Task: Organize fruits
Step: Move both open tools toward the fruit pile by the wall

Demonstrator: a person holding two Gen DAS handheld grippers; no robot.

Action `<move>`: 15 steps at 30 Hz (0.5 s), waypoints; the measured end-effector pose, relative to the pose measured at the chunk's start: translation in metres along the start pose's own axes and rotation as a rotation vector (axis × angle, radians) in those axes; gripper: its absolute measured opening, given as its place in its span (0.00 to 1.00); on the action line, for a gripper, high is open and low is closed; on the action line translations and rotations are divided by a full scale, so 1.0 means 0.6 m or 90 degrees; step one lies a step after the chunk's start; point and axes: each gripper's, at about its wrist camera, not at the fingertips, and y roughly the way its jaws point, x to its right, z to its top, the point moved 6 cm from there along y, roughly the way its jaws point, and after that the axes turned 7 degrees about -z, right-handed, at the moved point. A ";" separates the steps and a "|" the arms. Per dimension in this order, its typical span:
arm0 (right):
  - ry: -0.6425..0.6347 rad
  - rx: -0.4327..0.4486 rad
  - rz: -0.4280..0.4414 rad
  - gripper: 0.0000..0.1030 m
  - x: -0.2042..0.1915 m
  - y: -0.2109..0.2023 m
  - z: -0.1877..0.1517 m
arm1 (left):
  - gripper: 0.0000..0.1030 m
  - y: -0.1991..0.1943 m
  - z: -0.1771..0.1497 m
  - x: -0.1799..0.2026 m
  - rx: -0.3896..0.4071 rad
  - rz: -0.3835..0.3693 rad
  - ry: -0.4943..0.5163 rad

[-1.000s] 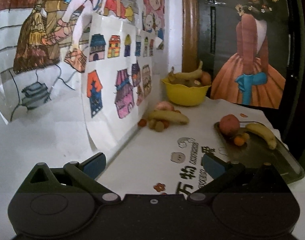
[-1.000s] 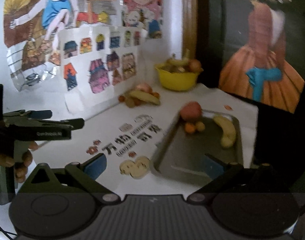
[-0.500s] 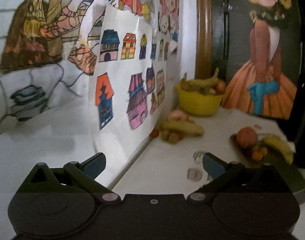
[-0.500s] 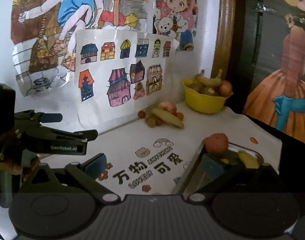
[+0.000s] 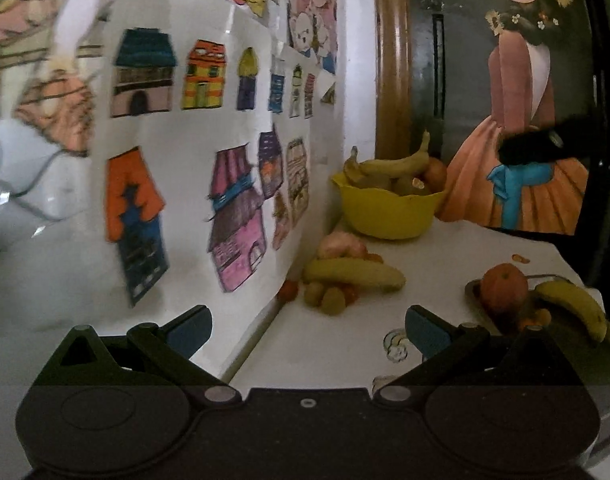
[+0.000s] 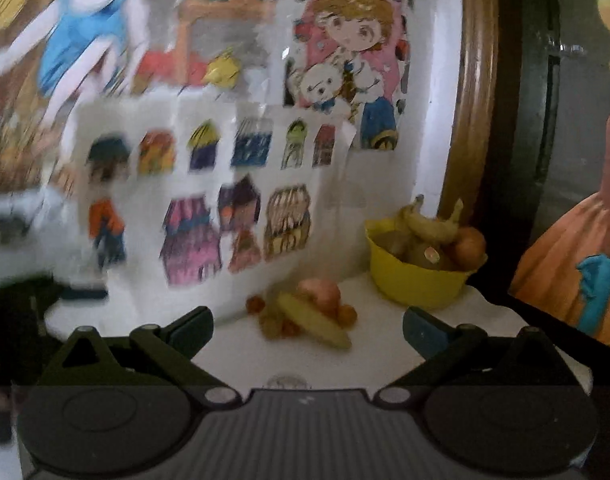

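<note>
Loose fruit pile [image 5: 347,276]: on the white tablecloth [image 5: 437,264], hard against the foot of the wall drawings, just in front of the yellow bowl [image 5: 389,214]. This is the unsorted lot, by my reading.
Pile contents: 1 banana [image 5: 355,274] lying across the top front, 1 pale pink round fruit [image 5: 341,245] behind it, several small orange and greenish fruits tucked under and beside; exact count not readable.
Yellow bowl: at the table's far corner beside the wooden frame; holds at least 1 banana on top, 1 orange-red round fruit [image 5: 435,174] at its right edge, plus brownish fruits below. Looks full to the rim.
Tray [image 5: 471,286]: right of the pile, well apart from it, nearer than the bowl; holds 1 large orange fruit [image 5: 504,286], 1 banana [image 5: 571,308], 2 small orange fruits between them. Likely the sorting destination, since the bowl has little room.
Left gripper [image 5: 307,326]: fingers wide apart, nothing between them; aimed at the pile.
Right gripper [image 6: 307,324]: fingers wide apart, empty; also facing the pile, with the bowl to its right. View is motion-blurred.
Judgement: both tools are poised for an approach; the banana on top is the easiest first grab. It is long and curved, so gripping mid-length should limit swing.
</note>
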 end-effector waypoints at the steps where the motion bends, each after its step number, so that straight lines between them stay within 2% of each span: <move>1: 0.012 0.005 0.014 1.00 0.008 0.011 0.011 | 0.99 0.009 0.002 0.001 0.002 -0.004 0.000; 5: 0.037 0.003 0.076 1.00 0.030 0.073 0.029 | 0.99 0.049 0.003 0.009 -0.004 -0.016 0.002; 11: 0.057 -0.085 0.113 1.00 0.053 0.194 -0.005 | 0.99 0.128 -0.009 0.013 -0.038 -0.012 0.029; 15: 0.102 -0.123 0.164 1.00 0.063 0.248 -0.030 | 0.99 0.173 -0.018 0.009 -0.054 -0.012 0.037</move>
